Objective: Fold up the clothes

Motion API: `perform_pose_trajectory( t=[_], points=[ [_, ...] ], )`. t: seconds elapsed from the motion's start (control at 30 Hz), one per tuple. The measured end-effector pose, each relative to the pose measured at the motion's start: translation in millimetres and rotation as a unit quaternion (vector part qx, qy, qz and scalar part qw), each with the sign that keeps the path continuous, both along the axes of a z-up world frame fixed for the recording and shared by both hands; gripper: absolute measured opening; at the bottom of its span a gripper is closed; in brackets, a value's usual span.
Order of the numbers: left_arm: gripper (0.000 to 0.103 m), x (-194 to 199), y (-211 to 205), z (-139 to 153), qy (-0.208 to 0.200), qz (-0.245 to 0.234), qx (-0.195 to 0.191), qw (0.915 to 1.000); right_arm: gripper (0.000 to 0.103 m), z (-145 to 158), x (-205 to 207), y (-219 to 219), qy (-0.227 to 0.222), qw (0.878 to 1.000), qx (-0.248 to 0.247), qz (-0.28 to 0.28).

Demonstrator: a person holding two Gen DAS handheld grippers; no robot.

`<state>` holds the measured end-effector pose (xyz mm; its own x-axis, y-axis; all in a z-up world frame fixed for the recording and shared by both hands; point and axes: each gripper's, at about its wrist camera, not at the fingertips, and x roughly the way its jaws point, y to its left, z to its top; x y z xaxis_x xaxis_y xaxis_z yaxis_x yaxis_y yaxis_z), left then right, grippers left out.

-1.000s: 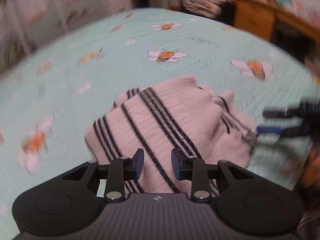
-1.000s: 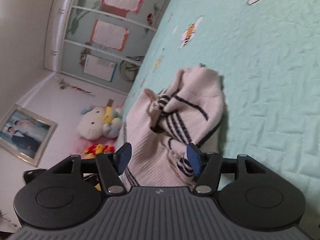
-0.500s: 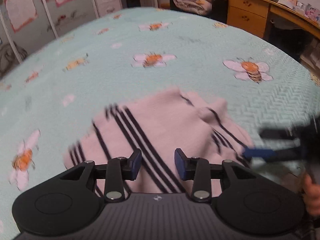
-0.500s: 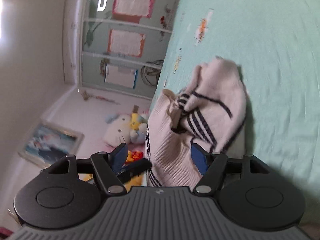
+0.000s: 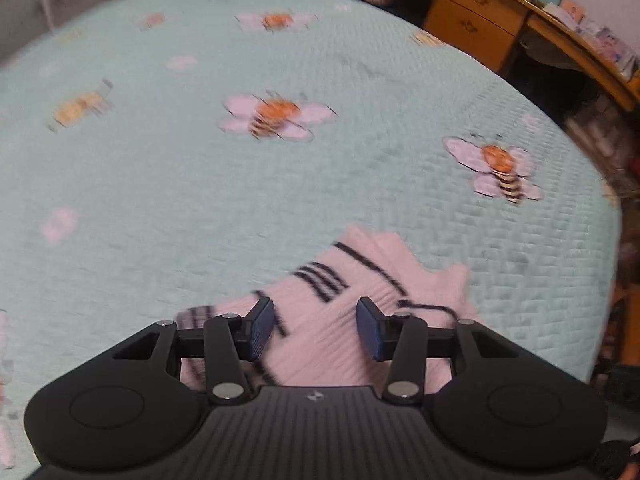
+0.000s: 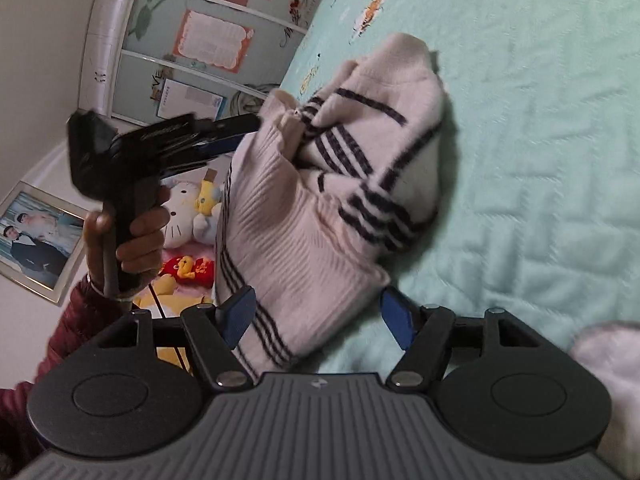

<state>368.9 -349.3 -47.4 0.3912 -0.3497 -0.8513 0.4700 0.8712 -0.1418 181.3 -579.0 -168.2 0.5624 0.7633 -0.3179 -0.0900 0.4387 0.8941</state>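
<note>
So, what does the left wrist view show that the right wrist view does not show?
Only the left wrist view shows the wooden desk beyond the bed and the bee pictures on the cover. Only the right wrist view shows the left hand-held gripper from outside, the hand holding it, soft toys and a framed photo. Both show the pink striped sweater crumpled on the green bed cover, with open jaws over it.
</note>
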Motion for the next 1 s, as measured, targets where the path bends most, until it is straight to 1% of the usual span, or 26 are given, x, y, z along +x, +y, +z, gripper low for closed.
perform_pose_trajectory(
  t=[0.03, 0.07, 0.1, 0.13, 0.17, 0.2, 0.27, 0.3, 0.4, 0.43, 0.53, 0.57, 0.63, 0.7, 0.73, 0.8, 0.87, 0.9, 0.93, 0.97, 1.0],
  points=[
    [0.048, 3.9, -0.2, -3.8, 0.009, -0.001, -0.007, 0.9999, 0.067, -0.1, -0.5, 2.0, -0.002, 1.0, -0.001, -0.003],
    [0.048, 7.7, -0.3, -7.5, 0.018, -0.001, -0.013, 0.9997, 0.063, -0.5, -1.2, 3.8, -0.003, 1.0, -0.001, -0.005],
    [0.046, 11.6, -0.5, -11.2, 0.027, -0.001, -0.02, 0.9994, 0.053, -0.8, -2.0, 5.7, -0.004, 1.0, -0.001, -0.008],
    [0.04, 14.6, 0.6, -14.7, 0.04, -0.002, -0.028, 0.9988, 0.045, -1.1, -2.7, 7.5, -0.005, 1.0, -0.001, -0.01],
    [0.033, 15.5, 2.4, -16.8, 0.049, -0.004, -0.039, 0.9981, 0.03, -1.4, -3.5, 9.4, -0.006, 1.0, -0.001, -0.013],
    [0.019, 14.8, 3.6, -17.1, 0.053, -0.007, -0.049, 0.9974, 0.02, -1.0, -4.8, 10.0, -0.003, 1.0, -0.005, -0.014],
    [0.013, 7.8, 5.6, -13.3, 0.041, -0.017, -0.057, 0.9974, 0.018, 5.2, -9.7, 10.1, -0.005, 1.0, -0.015, -0.012],
    [0.009, 5.0, 7.1, -11.4, 0.038, -0.022, -0.06, 0.9972, 0.017, 10.2, -12.1, 10.4, -0.008, 1.0, -0.022, -0.013],
    [0.007, -3.1, 13.4, -4.1, 0.025, -0.033, -0.073, 0.9965, 0.014, 31.0, -17.1, 13.6, -0.026, 0.999, -0.046, -0.01],
    [0.007, -6.3, 18.0, 0.1, 0.019, -0.032, -0.081, 0.996, 0.014, 40.8, -19.6, 18.8, -0.039, 0.997, -0.059, -0.004],
    [0.007, -15.6, 43.2, 15.6, 0.005, -0.026, -0.131, 0.9911, 0.014, 71.5, -27.6, 36.1, -0.08, 0.991, -0.102, 0.014],
    [0.007, -19.2, 54.3, 21.3, 0.0, -0.023, -0.148, 0.9888, 0.014, 82.5, -30.2, 45.0, -0.099, 0.987, -0.123, 0.023],
    [0.007, -31.1, 87.2, 31.5, -0.011, -0.012, -0.192, 0.9812, 0.013, 107.6, -38.2, 70.9, -0.146, 0.974, -0.168, 0.051],
    [0.007, -46.8, 126.6, 41.1, -0.024, 0.004, -0.239, 0.9708, 0.013, 132.0, -49.9, 106.2, -0.2, 0.952, -0.21, 0.094],
    [0.007, -56.6, 149.7, 45.5, -0.031, 0.013, -0.263, 0.9643, 0.013, 141.3, -57.8, 128.2, -0.228, 0.938, -0.228, 0.122],
    [0.007, -84.1, 205.8, 44.9, -0.05, 0.042, -0.295, 0.9532, 0.013, 158.9, -74.0, 173.2, -0.284, 0.904, -0.264, 0.179],
    [0.008, -113.7, 260.7, 30.8, -0.057, 0.085, -0.302, 0.9477, 0.013, 161.3, -88.3, 218.9, -0.315, 0.871, -0.28, 0.254],
    [0.009, -127.3, 285.6, 20.3, -0.054, 0.113, -0.297, 0.9465, 0.013, 156.9, -91.5, 241.7, -0.319, 0.856, -0.284, 0.292],
    [0.012, -141.3, 310.5, 8.2, -0.048, 0.149, -0.289, 0.9445, 0.013, 147.6, -94.6, 257.6, -0.311, 0.848, -0.279, 0.324],
    [0.014, -156.1, 334.8, -5.3, -0.043, 0.196, -0.278, 0.9395, 0.014, 137.7, -97.6, 272.5, -0.302, 0.841, -0.273, 0.355],
    [0.017, -170.8, 359.0, -18.8, -0.037, 0.243, -0.266, 0.932, 0.019, 127.7, -100.7, 287.3, -0.293, 0.833, -0.267, 0.386]
  ],
)
